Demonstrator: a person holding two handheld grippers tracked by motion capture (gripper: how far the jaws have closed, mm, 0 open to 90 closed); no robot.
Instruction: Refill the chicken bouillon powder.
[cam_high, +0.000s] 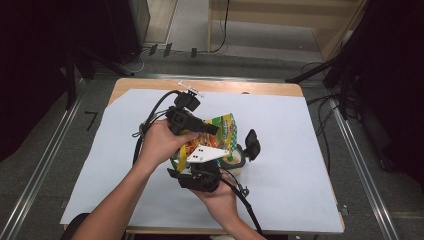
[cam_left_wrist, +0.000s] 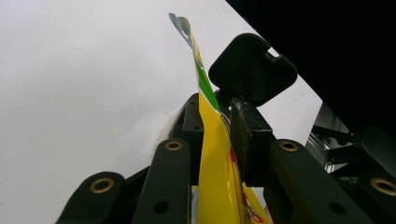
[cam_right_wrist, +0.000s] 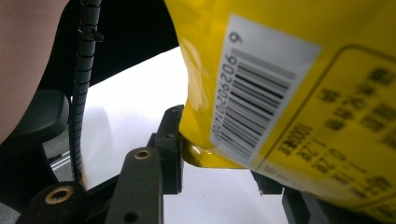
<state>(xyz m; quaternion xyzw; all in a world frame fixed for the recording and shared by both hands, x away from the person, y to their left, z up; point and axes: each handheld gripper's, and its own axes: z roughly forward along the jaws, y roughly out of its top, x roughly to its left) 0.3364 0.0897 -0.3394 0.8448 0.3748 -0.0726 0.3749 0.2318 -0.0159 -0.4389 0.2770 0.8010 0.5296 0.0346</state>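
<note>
Both your left gripper (cam_left_wrist: 219, 135) and right gripper (cam_right_wrist: 219, 163) are clamped on the bag (cam_high: 220, 131); pull unevenly and it'll rip, spilling over the counter (cam_high: 300, 190).

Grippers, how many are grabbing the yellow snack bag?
2. The left gripper pinches the yellow snack bag at its thin edge, on the far side. The right gripper clamps the bag's corner beside the barcode, on the near side.
</note>
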